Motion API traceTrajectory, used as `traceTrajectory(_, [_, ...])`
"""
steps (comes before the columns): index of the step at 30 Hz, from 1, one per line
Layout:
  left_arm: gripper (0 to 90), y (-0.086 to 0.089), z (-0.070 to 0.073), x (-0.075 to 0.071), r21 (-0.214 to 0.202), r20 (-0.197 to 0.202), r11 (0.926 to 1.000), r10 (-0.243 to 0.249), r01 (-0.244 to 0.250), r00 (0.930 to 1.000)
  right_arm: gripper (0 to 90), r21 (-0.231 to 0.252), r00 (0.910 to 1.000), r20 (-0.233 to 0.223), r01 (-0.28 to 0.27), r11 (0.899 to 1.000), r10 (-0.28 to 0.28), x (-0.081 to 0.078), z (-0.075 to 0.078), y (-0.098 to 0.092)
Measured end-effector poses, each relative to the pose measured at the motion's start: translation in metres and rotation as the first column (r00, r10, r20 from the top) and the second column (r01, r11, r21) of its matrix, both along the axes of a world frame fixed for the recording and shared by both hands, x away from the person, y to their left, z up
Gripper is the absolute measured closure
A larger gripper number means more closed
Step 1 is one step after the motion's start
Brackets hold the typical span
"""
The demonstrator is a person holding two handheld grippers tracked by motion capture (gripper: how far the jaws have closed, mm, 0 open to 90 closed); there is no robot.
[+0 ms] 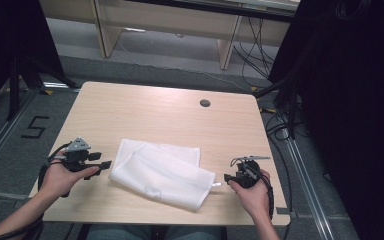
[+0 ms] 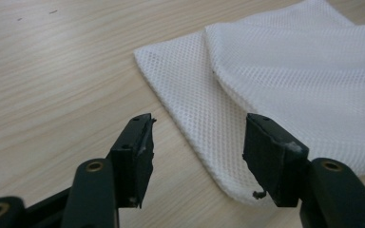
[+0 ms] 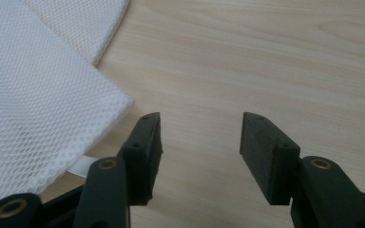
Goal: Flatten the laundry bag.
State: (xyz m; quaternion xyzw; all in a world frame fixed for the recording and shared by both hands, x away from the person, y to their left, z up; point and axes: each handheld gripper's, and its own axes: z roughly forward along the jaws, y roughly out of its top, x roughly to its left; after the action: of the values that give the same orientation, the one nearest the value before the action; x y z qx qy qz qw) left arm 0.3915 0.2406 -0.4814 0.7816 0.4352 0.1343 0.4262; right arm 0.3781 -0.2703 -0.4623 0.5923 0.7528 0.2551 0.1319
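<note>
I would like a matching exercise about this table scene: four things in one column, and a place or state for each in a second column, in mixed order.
Things:
1. left gripper
2. right gripper
3. white mesh bag
4. dark round hole

Places or states:
a. lies folded at the middle of the table's near part
b. open, at the bag's right end near a small white tab
c. in the table top, near its far edge
d. open, at the bag's left end

Pairs: 1-d, 2-b, 3-a, 4-c

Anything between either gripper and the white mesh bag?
Nothing visible. The left gripper sits open at the mesh bag's left corner, and the right gripper sits open beside its right edge, with bare table between each and the bag.
</note>
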Motion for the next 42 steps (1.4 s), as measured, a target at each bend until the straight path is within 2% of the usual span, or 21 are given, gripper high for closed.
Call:
traceTrajectory(5, [45.6, -0.006, 0.004, -0.002, -0.024, 0.02, 0.9996, -0.013, 0.014, 0.9997, 51.3, -0.003, 0.9976, 0.05, -0.048, 0.999, 0.048, 0.0, 0.001, 0.0])
traceTrajectory(6, [46.1, -0.008, 0.006, -0.005, -0.005, 0.032, 0.9992, -0.039, 0.039, 0.9987, 52.1, 0.007, 0.9967, 0.059, -0.057, 0.998, 0.057, 0.0, 0.001, 0.001])
traceTrajectory(8, [47.8, -0.014, 0.006, -0.009, -0.013, 0.035, 0.9976, -0.068, 0.068, 0.9971, 53.9, 0.031, 0.9983, 0.04, -0.044, 0.999, 0.043, -0.002, 0.007, 0.007])
traceTrajectory(9, [49.0, -0.014, 0.006, -0.009, -0.013, 0.035, 0.9976, -0.068, 0.068, 0.9971, 55.6, 0.004, 0.995, 0.068, -0.074, 0.997, 0.073, -0.001, 0.006, 0.007])
traceTrajectory(11, [51.4, -0.018, 0.009, -0.013, -0.019, 0.034, 0.9964, -0.083, 0.083, 0.996, 57.9, 0.011, 0.9964, 0.059, -0.062, 0.998, 0.061, -0.001, 0.009, 0.01])
traceTrajectory(15, [58.8, -0.026, 0.016, -0.021, -0.008, 0.048, 0.9882, -0.153, 0.153, 0.9871, 70.5, 0.022, 0.9922, 0.058, -0.112, 0.993, 0.111, 0.0, 0.01, 0.017])
traceTrajectory(16, [65.4, -0.029, 0.018, -0.023, -0.002, 0.049, 0.9834, -0.181, 0.181, 0.9823, 78.3, 0.016, 0.9927, 0.05, -0.11, 0.994, 0.109, 0.001, 0.011, 0.02])
traceTrajectory(17, [65.4, -0.031, 0.019, -0.025, 0.005, 0.045, 0.9779, -0.209, 0.209, 0.9768, 78.3, 0.016, 0.9927, 0.05, -0.11, 0.994, 0.109, 0.001, 0.011, 0.02])
traceTrajectory(20, [74.7, -0.043, 0.022, -0.029, 0.034, 0.045, 0.9574, -0.288, 0.287, 0.9566, 88.2, 0.074, 0.9935, 0.042, -0.109, 0.991, 0.106, 0.003, 0.014, 0.03])
traceTrajectory(21, [76.5, -0.043, 0.022, -0.029, 0.034, 0.045, 0.9574, -0.288, 0.287, 0.9566, 89.4, 0.08, 0.9929, 0.042, -0.115, 0.99, 0.112, 0.005, 0.014, 0.032])
traceTrajectory(24, [79.9, -0.057, 0.022, -0.034, 0.073, 0.005, 0.9406, -0.333, 0.332, 0.943, 90.0, 0.069, 0.9881, 0.035, -0.152, 0.986, 0.15, 0.009, 0.016, 0.037])
traceTrajectory(25, [80.3, -0.065, 0.021, -0.036, 0.094, -0.031, 0.9267, -0.363, 0.364, 0.9314, 90.0, 0.054, 0.982, 0.034, -0.188, 0.981, 0.186, 0.014, 0.015, 0.042])
traceTrajectory(27, [80.2, -0.071, 0.019, -0.036, 0.134, -0.061, 0.9073, -0.394, 0.399, 0.9172, 90.0, 0.045, 0.9794, -0.001, -0.202, 0.978, 0.202, 0.018, 0.017, 0.048])
traceTrajectory(28, [79.9, -0.071, 0.019, -0.036, 0.134, -0.061, 0.9073, -0.394, 0.399, 0.9172, 89.6, 0.042, 0.9748, -0.008, -0.223, 0.974, 0.223, 0.022, 0.016, 0.05])
traceTrajectory(30, [79.7, -0.08, 0.016, -0.037, 0.135, -0.09, 0.8985, -0.409, 0.418, 0.9082, 87.9, 0.043, 0.9753, 0.002, -0.221, 0.974, 0.221, 0.026, 0.016, 0.054])
traceTrajectory(32, [79.3, -0.089, 0.014, -0.034, 0.18, -0.122, 0.8719, -0.44, 0.456, 0.8897, 86.0, 0.041, 0.9736, -0.008, -0.228, 0.973, 0.228, 0.037, 0.016, 0.062])
traceTrajectory(33, [79.3, -0.089, 0.014, -0.034, 0.18, -0.122, 0.8719, -0.44, 0.456, 0.8897, 86.0, 0.041, 0.9736, -0.008, -0.228, 0.973, 0.228, 0.037, 0.016, 0.062])
traceTrajectory(34, [79.1, -0.094, 0.014, -0.029, 0.236, -0.151, 0.8413, -0.463, 0.486, 0.8735, 84.3, 0.041, 0.9753, -0.01, -0.22, 0.975, 0.221, 0.045, 0.016, 0.068])
traceTrajectory(38, [78.4, -0.106, 0.01, -0.025, 0.222, -0.168, 0.8453, -0.458, 0.486, 0.8731, 78.6, 0.033, 0.9743, -0.005, -0.225, 0.974, 0.225, 0.056, 0.014, 0.072])
traceTrajectory(39, [78.0, -0.112, 0.009, -0.022, 0.224, -0.175, 0.8384, -0.467, 0.497, 0.8669, 76.6, 0.029, 0.9762, -0.007, -0.216, 0.976, 0.217, 0.066, 0.012, 0.076])
traceTrajectory(42, [77.4, -0.118, 0.008, -0.021, 0.222, -0.176, 0.8376, -0.469, 0.499, 0.8654, 72.2, 0.027, 0.9778, -0.036, -0.206, 0.978, 0.206, 0.078, 0.008, 0.082])
